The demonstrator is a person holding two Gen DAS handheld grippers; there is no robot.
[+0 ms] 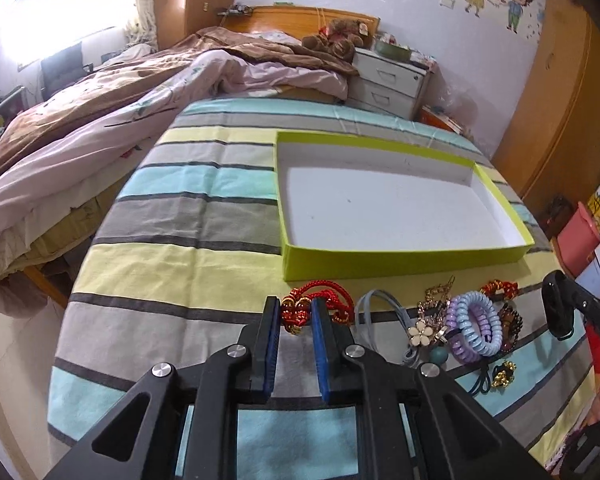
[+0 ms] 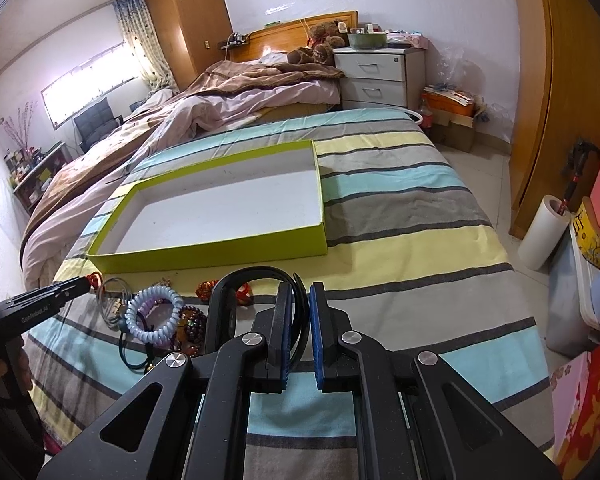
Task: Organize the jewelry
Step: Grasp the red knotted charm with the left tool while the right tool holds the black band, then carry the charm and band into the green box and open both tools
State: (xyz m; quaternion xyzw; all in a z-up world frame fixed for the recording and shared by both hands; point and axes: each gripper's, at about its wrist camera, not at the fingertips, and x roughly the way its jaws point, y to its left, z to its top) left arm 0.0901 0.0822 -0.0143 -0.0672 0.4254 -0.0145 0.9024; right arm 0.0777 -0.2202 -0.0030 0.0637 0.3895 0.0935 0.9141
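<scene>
My left gripper [image 1: 295, 307] is shut on a red cord bracelet with gold beads [image 1: 324, 294], whose loops stick out past the blue pads just in front of the green tray [image 1: 380, 258]. The tray, white inside, holds nothing. My right gripper [image 2: 300, 300] is shut on the strap of a black wristband [image 2: 223, 300], which arcs off to its left. In the left wrist view that wristband [image 1: 555, 304] hangs at the far right. From the right wrist view the left gripper [image 2: 87, 281] shows at the left edge with the red cord [image 2: 95, 278] at its tip.
Loose pieces lie on the striped cloth [image 1: 172, 264] in front of the tray: a blue-and-purple spiral hair tie [image 1: 478, 322], a flower clip [image 1: 420, 334], a grey cord [image 1: 376, 304], a beaded bracelet [image 1: 514, 322]. A bed with quilts lies left, boxes stand right.
</scene>
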